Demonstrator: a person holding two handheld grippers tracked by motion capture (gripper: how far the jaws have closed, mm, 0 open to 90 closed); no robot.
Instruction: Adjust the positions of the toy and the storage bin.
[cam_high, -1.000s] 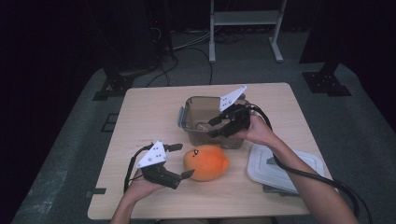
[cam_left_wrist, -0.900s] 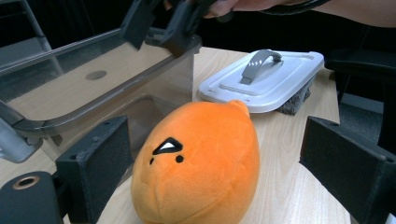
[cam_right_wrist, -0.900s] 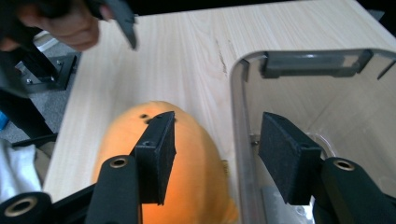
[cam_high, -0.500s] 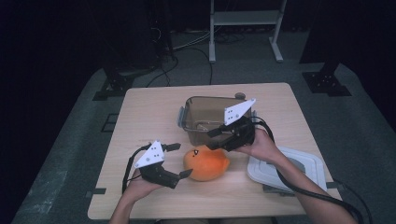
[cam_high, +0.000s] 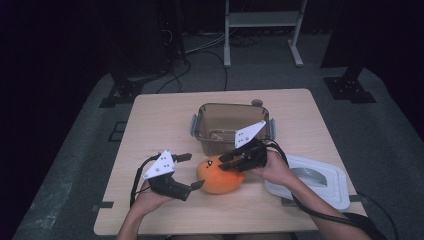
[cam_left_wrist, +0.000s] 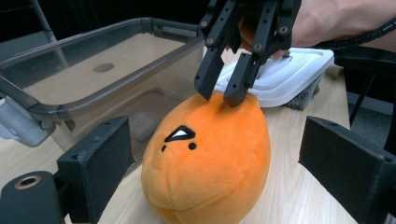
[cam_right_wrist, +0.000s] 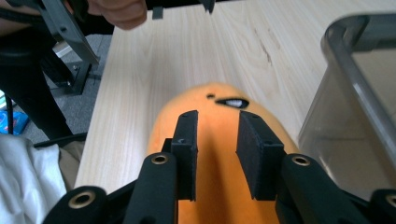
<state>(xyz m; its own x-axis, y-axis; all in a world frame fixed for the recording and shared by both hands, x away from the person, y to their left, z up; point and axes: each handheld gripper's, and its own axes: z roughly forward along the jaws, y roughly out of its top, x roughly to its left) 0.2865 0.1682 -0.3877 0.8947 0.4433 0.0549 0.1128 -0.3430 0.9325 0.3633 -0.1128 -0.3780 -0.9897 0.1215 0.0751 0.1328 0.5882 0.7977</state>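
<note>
An orange egg-shaped plush toy (cam_high: 217, 175) with a small printed face lies on the wooden table (cam_high: 155, 120), just in front of a clear plastic container (cam_high: 230, 106). My right gripper (cam_high: 222, 163) comes down on the toy's top. Its jaws have just been closing, and they pinch a fold of the orange fabric, as seen in the left gripper view (cam_left_wrist: 218, 97) and the right gripper view (cam_right_wrist: 217, 121). My left gripper (cam_high: 194, 171) sits at the toy's left side, open wide. In its own view the toy (cam_left_wrist: 205, 158) lies ahead between the spread jaws, untouched.
The container (cam_left_wrist: 93, 32) is open, with grey latches on its ends. Its white lid (cam_high: 320, 185) lies on the table at the right, behind the right hand. A metal rack and cables stand on the dark floor beyond the table.
My right gripper has moved from over the container toward me and down onto the plush toy, and its jaws have narrowed on the toy's top. The left gripper has stayed put.
</note>
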